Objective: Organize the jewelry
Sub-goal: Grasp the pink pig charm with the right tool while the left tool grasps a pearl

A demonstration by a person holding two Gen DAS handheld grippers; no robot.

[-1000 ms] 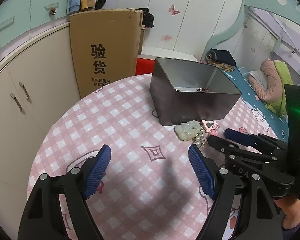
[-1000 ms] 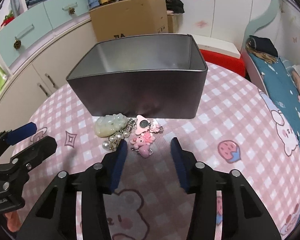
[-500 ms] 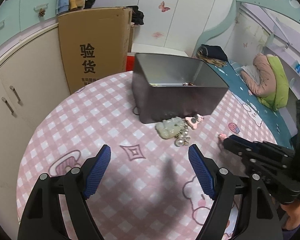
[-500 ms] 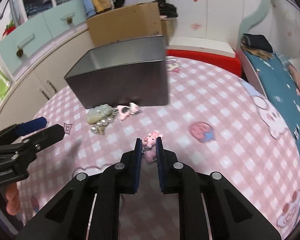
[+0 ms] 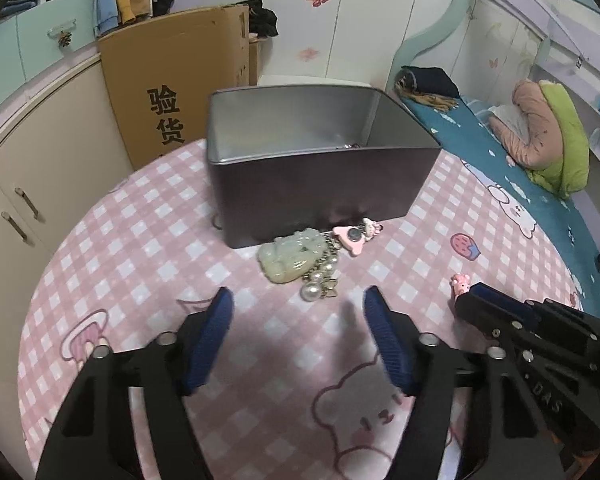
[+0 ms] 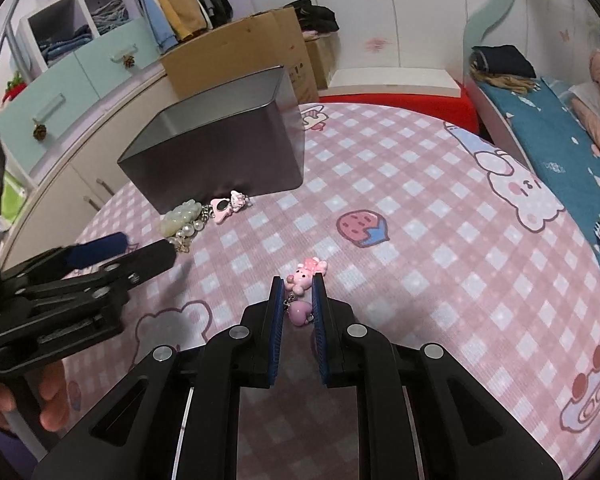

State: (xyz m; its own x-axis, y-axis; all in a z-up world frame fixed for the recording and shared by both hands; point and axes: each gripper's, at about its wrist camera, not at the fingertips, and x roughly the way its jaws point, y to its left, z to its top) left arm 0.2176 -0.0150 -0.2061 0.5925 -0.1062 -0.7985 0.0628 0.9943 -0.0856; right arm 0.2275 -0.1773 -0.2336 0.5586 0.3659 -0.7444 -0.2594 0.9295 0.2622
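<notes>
Left wrist view shows a dark metal tin [image 5: 320,184] with no lid, standing on a round table with a pink checked cloth [image 5: 140,248]. Deep inside the tin, by its right wall, a small bit of something shiny [image 5: 350,146] peeks over the edge; it may be jewelry, but it is too small to be sure. Touching the front of the tin lie a pale green jade charm [image 5: 292,256], some white pearls [image 5: 320,280] and a pink flat charm [image 5: 352,236].

Behind the tin stands a brown cardboard box [image 5: 172,76] with the big black letters 验货 on it.

The left gripper [image 5: 298,312] has its blue fingers spread wide with nothing between them, just in front of the pearls.

In the right wrist view, the right gripper [image 6: 298,292] is squeezed narrow on a pink bear charm [image 6: 304,274]. A little pink heart [image 6: 298,314] hangs under the bear between the fingers. The bear is lifted over the cloth, well apart from the tin [image 6: 220,160]. The letters "DAS" show on the right gripper's black body in the left wrist view.
</notes>
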